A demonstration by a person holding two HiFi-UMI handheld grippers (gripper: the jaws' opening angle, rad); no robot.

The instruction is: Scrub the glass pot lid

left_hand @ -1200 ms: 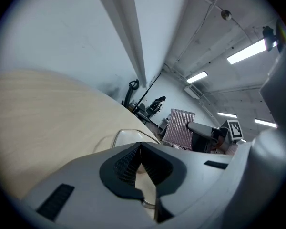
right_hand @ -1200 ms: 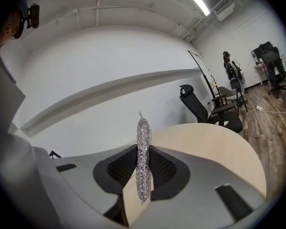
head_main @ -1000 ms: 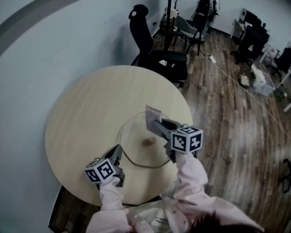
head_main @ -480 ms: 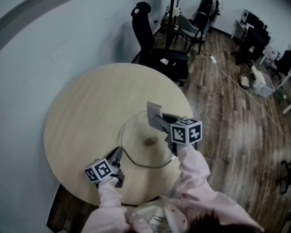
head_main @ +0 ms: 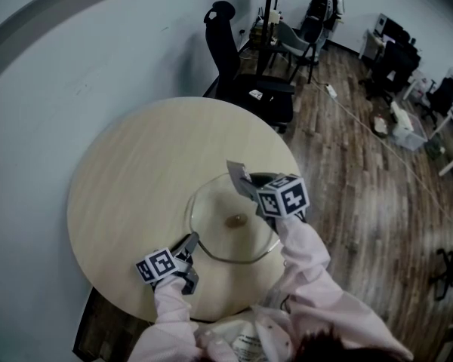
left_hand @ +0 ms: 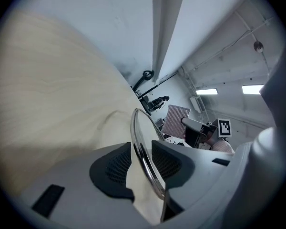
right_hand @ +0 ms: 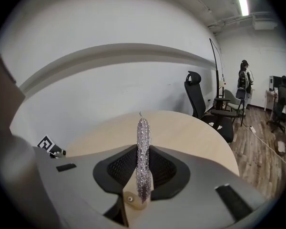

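Status: the glass pot lid (head_main: pixel 215 231) lies flat on the round table (head_main: pixel 128 164), knob up. My left claw (head_main: pixel 190 241) sits at its near rim. Its jaws have just been opening and now stand spread, with the steel rim between the pads but not clamped. My right claw (head_main: pixel 245 185) is pressed together on a silver mesh scouring cloth (head_main: pixel 235 172), held upright above the lid's far edge; contact with the glass cannot be confirmed. Assessment: the lid is unsecured and shows no suds or marks, so scrubbing appears outstanding
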